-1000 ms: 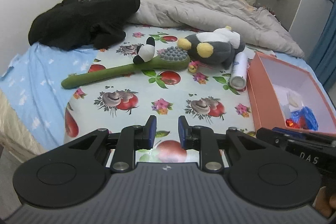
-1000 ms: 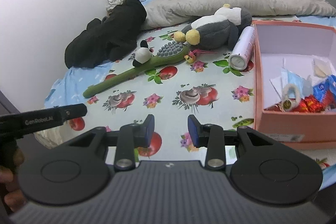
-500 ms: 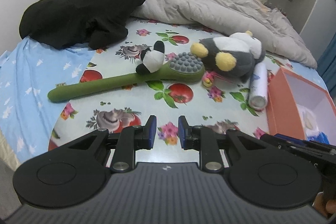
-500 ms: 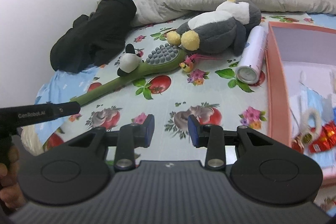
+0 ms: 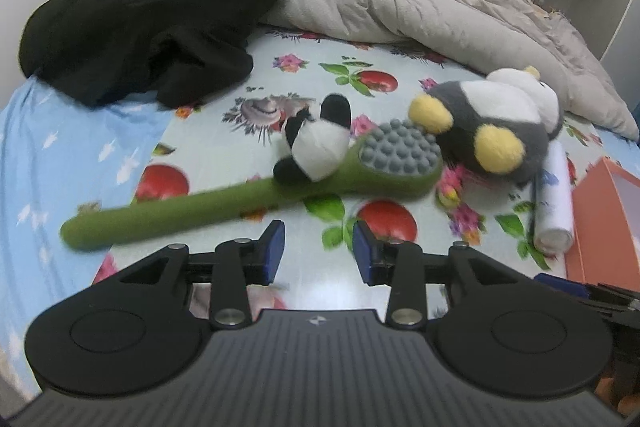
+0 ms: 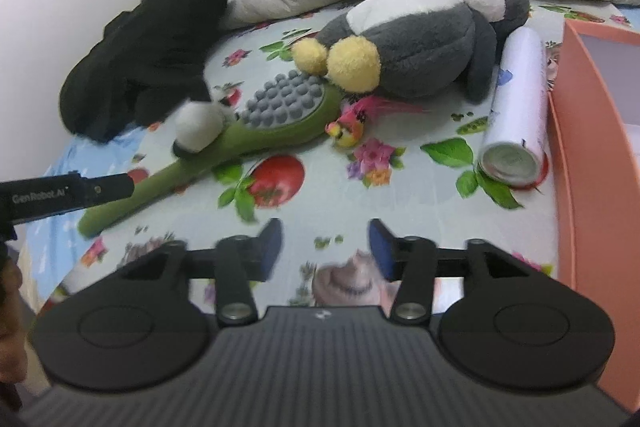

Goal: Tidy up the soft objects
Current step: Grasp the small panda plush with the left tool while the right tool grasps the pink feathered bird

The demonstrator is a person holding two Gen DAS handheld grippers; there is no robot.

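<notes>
While both grippers hang empty over the bed, everything soft lies above them in the frame. At far left sits a black garment [image 5: 160,15], limp and crumpled, with a grey duvet [image 5: 420,11] puffed up beside it toward the upper right. Below these, on the slick fruit-print sheet [image 5: 224,163], the green massager [image 5: 248,199] stretches its long axis from lower left to upper right, its handle thin and its head oval and studded with grey rubbery nubs. A small fuzzy panda [image 5: 316,147] sits on the massager's neck, touching it. The left gripper [image 5: 318,251] hangs just below that neck, its jaws opening with nothing between them, so it looks the nearer hand for the panda or the handle. Right of the head lies a plump grey penguin [image 6: 420,47] with yellow feet, its pile deep and squashy, and a tiny pink-and-yellow bird [image 6: 350,127] just below the feet. The right gripper [image 6: 324,247], jaws also opening on nothing, sits below the bird and is the closer one to both. Further right lie a hard white can [image 6: 516,107] and an orange box [image 6: 592,163].
</notes>
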